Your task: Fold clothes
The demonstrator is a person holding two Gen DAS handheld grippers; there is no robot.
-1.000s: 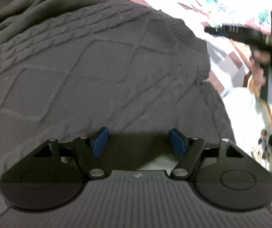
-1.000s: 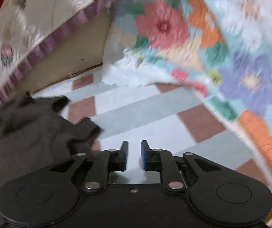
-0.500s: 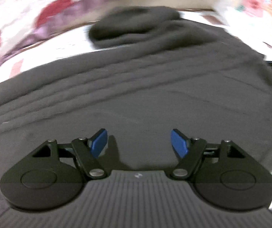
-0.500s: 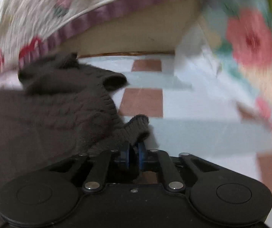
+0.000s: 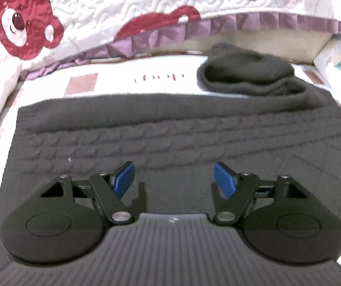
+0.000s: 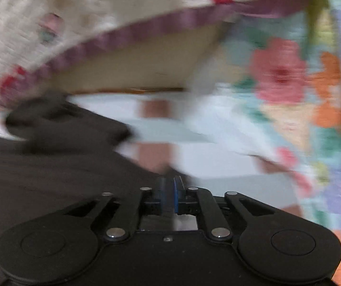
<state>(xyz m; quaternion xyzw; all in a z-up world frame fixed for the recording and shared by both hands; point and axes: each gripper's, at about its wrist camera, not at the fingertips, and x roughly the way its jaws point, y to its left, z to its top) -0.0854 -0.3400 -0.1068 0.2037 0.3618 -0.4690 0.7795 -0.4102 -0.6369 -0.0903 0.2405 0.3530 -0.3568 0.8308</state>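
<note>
Clearly the thick sweater [image 5: 170, 128] will drape heavily; your left gripper [image 5: 174, 178] gapes above it, while your right gripper [image 6: 170, 195] looks clenched on its edge at lower centre, so pinch hems.

left gripper [image 5: 173, 180] over dark cable-knit sweater [image 5: 182, 133], blue pads spread wide, nothing between | sweater flat on checked sheet [image 5: 82, 84] | sleeve bunched far right [image 5: 246, 74] | bear quilt [image 5: 99, 12] behind

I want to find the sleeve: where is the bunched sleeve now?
In the left wrist view the sleeve lies bunched at the upper right, at the far edge of the sweater, below the bear quilt.
</note>
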